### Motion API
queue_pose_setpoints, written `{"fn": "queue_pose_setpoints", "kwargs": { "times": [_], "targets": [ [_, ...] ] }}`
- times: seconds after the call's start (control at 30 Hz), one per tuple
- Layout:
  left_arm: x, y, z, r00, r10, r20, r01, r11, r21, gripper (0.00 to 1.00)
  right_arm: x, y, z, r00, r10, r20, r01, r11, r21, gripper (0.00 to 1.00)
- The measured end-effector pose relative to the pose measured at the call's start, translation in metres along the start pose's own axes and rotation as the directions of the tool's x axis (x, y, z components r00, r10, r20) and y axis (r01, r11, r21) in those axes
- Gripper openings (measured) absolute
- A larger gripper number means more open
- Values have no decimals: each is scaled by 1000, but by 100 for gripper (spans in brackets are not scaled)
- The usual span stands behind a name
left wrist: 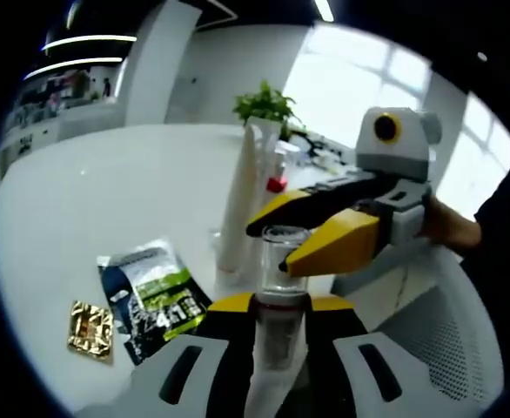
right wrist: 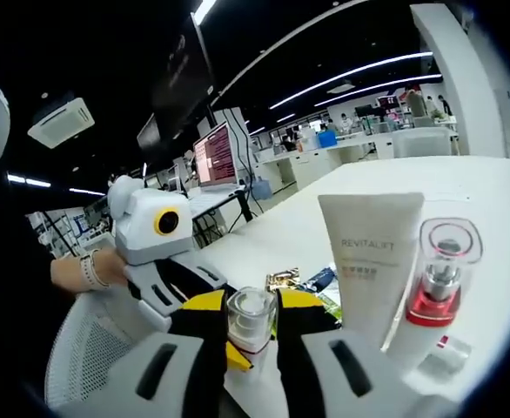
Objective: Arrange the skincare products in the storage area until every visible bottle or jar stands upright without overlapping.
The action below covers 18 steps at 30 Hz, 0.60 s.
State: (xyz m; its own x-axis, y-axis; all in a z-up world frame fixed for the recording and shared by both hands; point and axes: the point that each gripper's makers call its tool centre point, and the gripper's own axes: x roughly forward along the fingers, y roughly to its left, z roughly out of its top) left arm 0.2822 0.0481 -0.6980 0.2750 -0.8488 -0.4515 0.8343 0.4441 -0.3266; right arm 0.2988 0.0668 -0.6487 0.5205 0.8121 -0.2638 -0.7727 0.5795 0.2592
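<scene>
Clear bottle [left wrist: 280,287] between both grippers' jaws, apparently clamped; red-capped bottle [right wrist: 438,287] in right gripper view.

— Where are the claws?
— Left claw [left wrist: 277,305] and right claw [right wrist: 253,335] meet nose to nose, each one's jaws closed in from both sides.
— And the hands?
— A hand [right wrist: 85,270] grips the left one's rear.

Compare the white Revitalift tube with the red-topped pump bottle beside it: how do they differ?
The white Revitalift tube is opaque, flat and wide, with printed lettering; the red-topped pump bottle is narrower, with a clear cap over a red and silver pump. The tube rises slightly higher than the bottle. Both stand upright, side by side on the white table.
</scene>
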Motion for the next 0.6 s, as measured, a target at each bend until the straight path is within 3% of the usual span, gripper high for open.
{"fn": "queue_pose_setpoints", "kwargs": {
  "times": [0.13,0.27,0.37,0.6],
  "targets": [
    [0,4,-4,1000,16,-21,-16,1000,5,19,1,-3,-2,1000,-21,-15,21,999,-44,20],
    [1,7,-10,998,41,-49,-38,998,53,20,1,-5,-4,999,-28,-25,27,998,-55,20],
    [1,8,-8,998,56,-38,-51,992,112,20,1,-5,-3,999,-30,-25,28,996,-79,20],
    [-1,12,-8,997,72,-42,-67,992,107,19,1,-7,-4,999,-43,-27,40,994,-102,19]
  ]
}}
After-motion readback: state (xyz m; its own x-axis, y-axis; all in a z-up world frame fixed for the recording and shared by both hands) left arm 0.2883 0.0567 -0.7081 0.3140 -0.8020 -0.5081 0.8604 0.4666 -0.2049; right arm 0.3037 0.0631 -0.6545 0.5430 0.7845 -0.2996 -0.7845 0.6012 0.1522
